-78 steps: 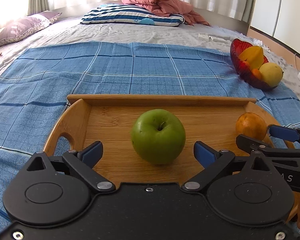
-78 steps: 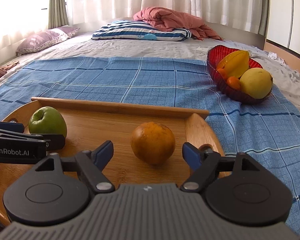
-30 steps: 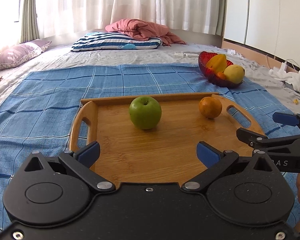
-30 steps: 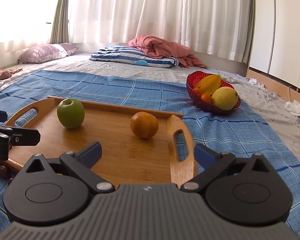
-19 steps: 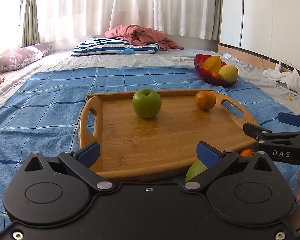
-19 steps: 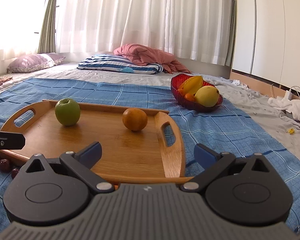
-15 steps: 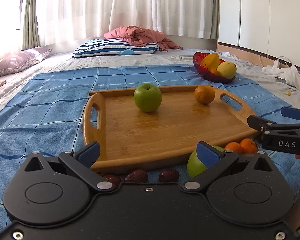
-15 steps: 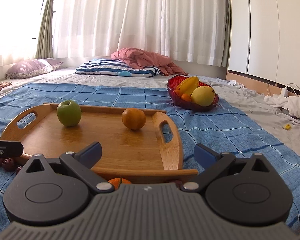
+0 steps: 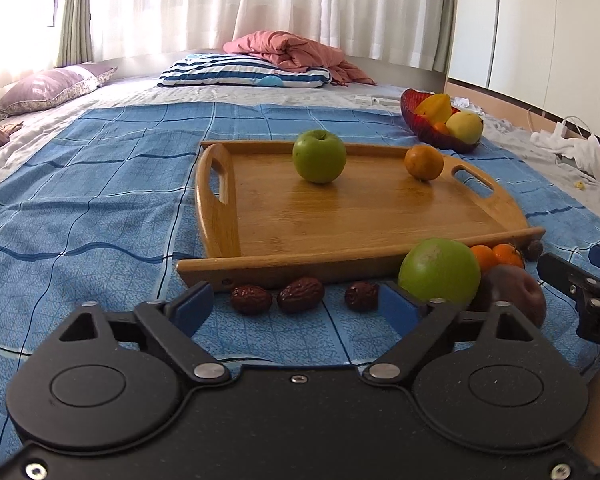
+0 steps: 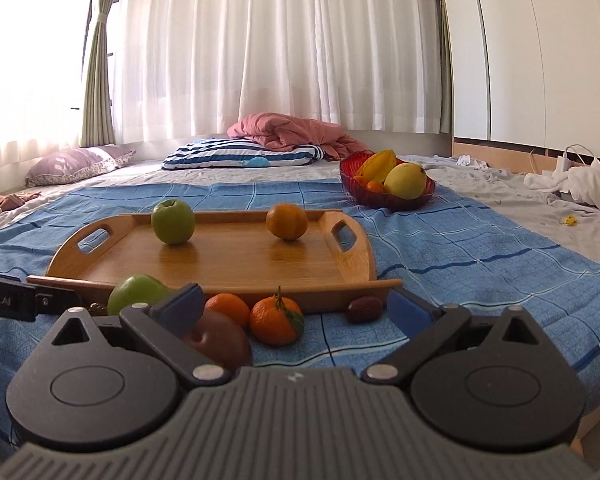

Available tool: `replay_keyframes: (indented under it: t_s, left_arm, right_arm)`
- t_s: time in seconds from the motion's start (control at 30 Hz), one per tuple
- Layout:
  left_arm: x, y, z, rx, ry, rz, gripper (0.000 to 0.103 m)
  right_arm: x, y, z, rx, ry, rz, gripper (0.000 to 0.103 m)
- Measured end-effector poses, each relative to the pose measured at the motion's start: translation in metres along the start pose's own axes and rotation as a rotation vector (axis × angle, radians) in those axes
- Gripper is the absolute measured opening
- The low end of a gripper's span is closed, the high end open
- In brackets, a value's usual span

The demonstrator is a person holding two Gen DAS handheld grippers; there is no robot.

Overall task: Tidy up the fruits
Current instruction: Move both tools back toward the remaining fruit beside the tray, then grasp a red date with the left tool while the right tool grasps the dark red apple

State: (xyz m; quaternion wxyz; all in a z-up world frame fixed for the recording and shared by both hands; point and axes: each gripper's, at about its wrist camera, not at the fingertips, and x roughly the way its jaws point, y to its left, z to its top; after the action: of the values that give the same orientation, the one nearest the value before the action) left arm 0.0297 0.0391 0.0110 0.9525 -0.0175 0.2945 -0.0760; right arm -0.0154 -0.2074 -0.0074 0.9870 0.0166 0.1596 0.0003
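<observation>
Left wrist view: the left claw (image 9: 296, 306) is spread wide with nothing in it, hanging low over the blue blanket (image 9: 100, 200) on the bed. The tray (image 9: 340, 216) sits just ahead with an apple (image 9: 319, 161) near its back edge and an orange (image 9: 424, 162) toward the back right. Loose fruit lies on the blanket in front of the tray: three dates (image 9: 300, 300) in a row, a second green apple (image 9: 439, 270) partly behind the claw's right finger, two mandarins (image 9: 496, 256) behind it and a dark reddish fruit (image 9: 516, 294) next to it. The red bowl (image 9: 440, 138) of fruit is well beyond the tray's right end. The right claw's tip pokes in at the right edge.

Right wrist view: the right claw (image 10: 294, 310) is wide too, empty. The mandarins (image 10: 260, 316) sit between its fingers against the tray's (image 10: 236, 256) front edge, with one date (image 10: 365, 309) to their right. The dark fruit (image 10: 220, 344) is tucked by the left finger, the green apple (image 10: 136, 292) behind that.
</observation>
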Motion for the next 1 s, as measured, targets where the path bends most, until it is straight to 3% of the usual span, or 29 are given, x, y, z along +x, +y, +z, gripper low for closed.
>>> replay_keyframes:
  t_s: [0.07,0.17,0.27,0.33,0.43,0.73,1.0]
  left_arm:
    - [0.003,0.005,0.001,-0.019,0.027,0.002,0.053]
    - [0.004,0.013,0.000,-0.040,0.051,0.009,0.042]
    - [0.003,0.014,-0.002,-0.003,0.044,0.066,0.034]
    - [0.003,0.016,-0.002,0.011,0.037,0.079,0.033]
    - [0.009,0.020,0.000,-0.003,0.047,0.066,0.030]
    - [0.024,0.018,0.001,0.015,0.049,0.045,0.026]
    - [0.027,0.014,-0.001,0.053,0.046,0.035,0.025]
  right_arm:
    - [-0.003,0.003,-0.004,0.017,0.019,0.013,0.097]
    - [-0.006,0.005,-0.010,0.052,0.033,0.031,0.090]
    - [-0.009,0.010,-0.012,0.056,0.028,0.035,0.082]
    - [-0.011,0.013,-0.012,0.054,0.025,0.041,0.072]
    - [-0.012,0.019,-0.013,0.050,0.026,0.053,0.066]
    - [-0.011,0.034,-0.016,0.051,0.053,0.071,0.066]
    - [-0.005,0.055,-0.022,0.028,0.067,0.015,0.069]
